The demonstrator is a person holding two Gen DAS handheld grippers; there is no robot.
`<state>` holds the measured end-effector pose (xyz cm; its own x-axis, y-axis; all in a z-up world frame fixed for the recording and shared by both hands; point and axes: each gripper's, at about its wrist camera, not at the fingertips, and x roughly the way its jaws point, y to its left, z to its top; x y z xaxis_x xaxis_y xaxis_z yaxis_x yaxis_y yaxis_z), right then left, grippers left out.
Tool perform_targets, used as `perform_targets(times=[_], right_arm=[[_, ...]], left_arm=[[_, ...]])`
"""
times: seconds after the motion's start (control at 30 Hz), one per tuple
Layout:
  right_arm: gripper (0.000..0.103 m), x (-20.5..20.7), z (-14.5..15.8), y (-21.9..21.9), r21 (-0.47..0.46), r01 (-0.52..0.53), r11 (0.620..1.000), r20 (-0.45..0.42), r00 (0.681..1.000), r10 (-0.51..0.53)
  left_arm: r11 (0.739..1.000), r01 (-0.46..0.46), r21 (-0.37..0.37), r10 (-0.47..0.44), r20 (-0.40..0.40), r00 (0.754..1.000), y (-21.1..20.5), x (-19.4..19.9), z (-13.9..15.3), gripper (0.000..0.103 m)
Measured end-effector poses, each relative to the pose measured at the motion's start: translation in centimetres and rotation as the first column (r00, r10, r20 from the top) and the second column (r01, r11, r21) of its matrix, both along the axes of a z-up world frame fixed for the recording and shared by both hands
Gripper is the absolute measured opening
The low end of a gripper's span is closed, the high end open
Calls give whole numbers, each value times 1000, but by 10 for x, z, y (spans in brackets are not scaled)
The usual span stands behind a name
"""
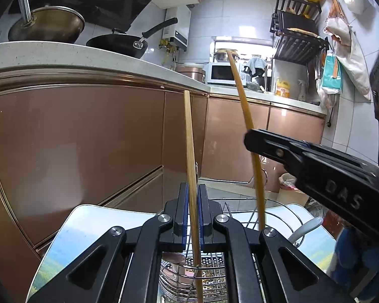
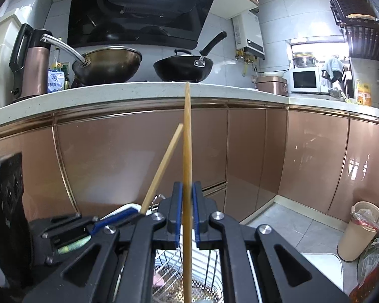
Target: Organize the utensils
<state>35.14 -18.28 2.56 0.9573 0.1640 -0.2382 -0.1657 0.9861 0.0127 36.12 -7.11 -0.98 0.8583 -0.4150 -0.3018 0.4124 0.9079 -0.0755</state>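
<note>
Left tongs (image 1: 193, 217) angled slightly downward, clamped on a thin bamboo chopstick (image 1: 189, 146) standing near upright. Right tongs (image 2: 187, 214) likewise pinched shut on a second chopstick (image 2: 187, 139). Both sticks poised over a perforated steel wire rack (image 1: 209, 275); lower tips lost behind black linkages. Rack contents blurred, hard to identify. Glossy copper cabinet doors (image 1: 75, 139) beyond.

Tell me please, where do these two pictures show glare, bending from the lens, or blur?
Left wrist view: the counter edge bows from the fisheye, the window is blown out, and the right gripper looks slightly soft. Right wrist view: the cabinets carry glare streaks, the window is overexposed, and the left gripper at the lower left is blurred.
</note>
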Motion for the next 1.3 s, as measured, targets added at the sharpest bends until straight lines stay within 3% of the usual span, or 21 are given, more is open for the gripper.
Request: perform_targets(times=[0.37, 0.63, 0.93, 1.1, 1.17, 1.3], right_arm=[[7, -3, -32, 6, -62, -18, 998, -61, 998, 14], [8, -8, -39, 3, -64, -42, 997, -107, 994, 35], [10, -17, -32, -5, -22, -32, 999, -123, 992, 29], [10, -21, -29, -6, -1, -34, 999, -138, 990, 34], [10, -25, -28, -7, 10, -35, 999, -138, 990, 36], [10, -35, -23, -10, 27, -42, 999, -129, 991, 45]], left_arm=[[1000, -3, 0, 3, 42, 999, 4, -7, -6, 7], [999, 35, -28, -34, 3, 999, 9, 0, -4, 8], [996, 76, -43, -77, -20, 997, 8, -7, -2, 26], [996, 85, -31, -86, -54, 995, 7, -3, -3, 26], [996, 83, -31, -85, -57, 995, 8, -2, -8, 19], [996, 90, -19, -91, -63, 994, 6, -1, -7, 17]])
